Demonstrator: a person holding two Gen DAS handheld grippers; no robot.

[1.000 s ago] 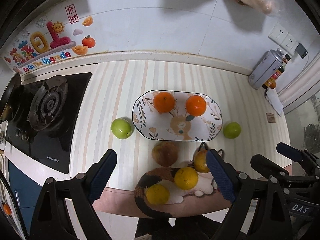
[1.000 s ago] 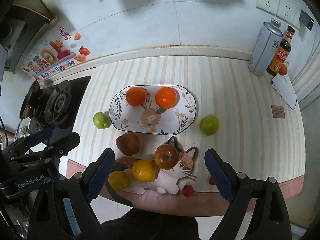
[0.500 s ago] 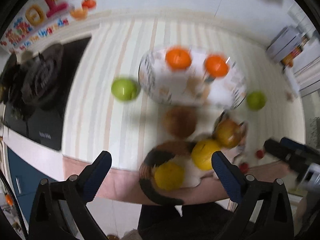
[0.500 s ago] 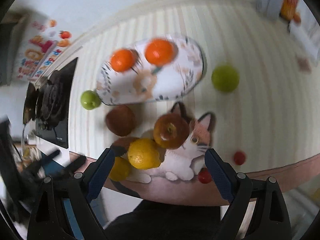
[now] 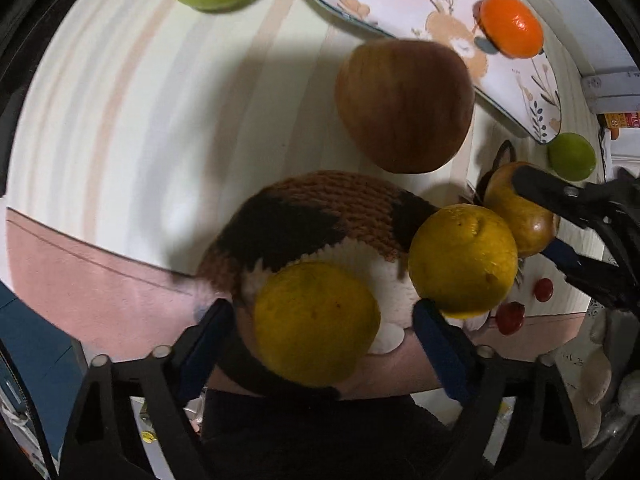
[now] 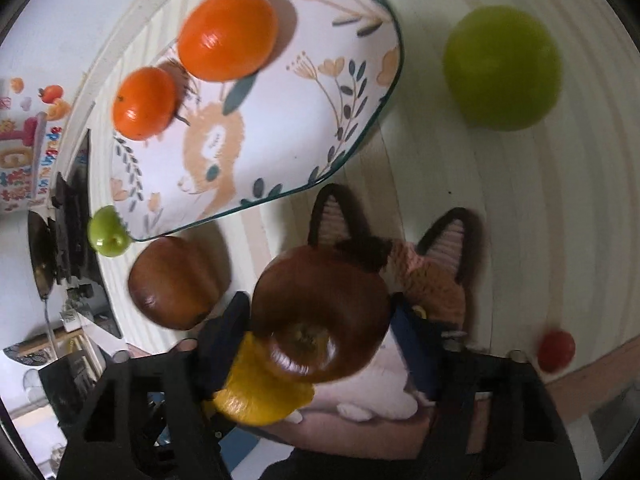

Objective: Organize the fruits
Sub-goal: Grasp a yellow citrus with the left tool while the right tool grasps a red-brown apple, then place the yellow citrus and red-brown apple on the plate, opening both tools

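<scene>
Currently both tools low over the front edge of the striped bench (image 5: pixel 120 128), each straddling a fruit on the knitted cat mat (image 5: pixel 320 208).

Left tool (image 5: pixel 320 332): jaws spread wide, blue pads either side of a yellow citrus (image 5: pixel 316 320) that sits on the white part of the mat. Gaps visible on both sides of the fruit; no pad contact. A second yellow citrus (image 5: pixel 464 260) lies just to the right, close to the right-hand pad; whether it touches cannot be told.

Right tool (image 6: pixel 320 336): jaws around a reddish-brown apple (image 6: pixel 320 312), stem end facing the camera. Pads look tight against both flanks of the apple, so it appears gripped, though view is blurred. Same apple shows in the left wrist view with the right tool's dark fingers (image 5: pixel 560 200) across it.

Elsewhere on the bench:
- Oval patterned plate (image 6: pixel 280 128) behind the mat, two oranges on it: one larger (image 6: pixel 228 34), one smaller (image 6: pixel 144 104), near each other at the far end.
- Brown fruit (image 6: pixel 176 284) between plate and mat, just beside the plate rim.
- Green apple (image 6: pixel 502 68) right of the plate, apart from it.
- Small green apple (image 6: pixel 109 237) at the plate's left end, close to the rim.
- Small red fruit (image 6: pixel 556 350) near the bench edge, right of the mat; left wrist view shows two of them (image 5: pixel 510 318).
</scene>
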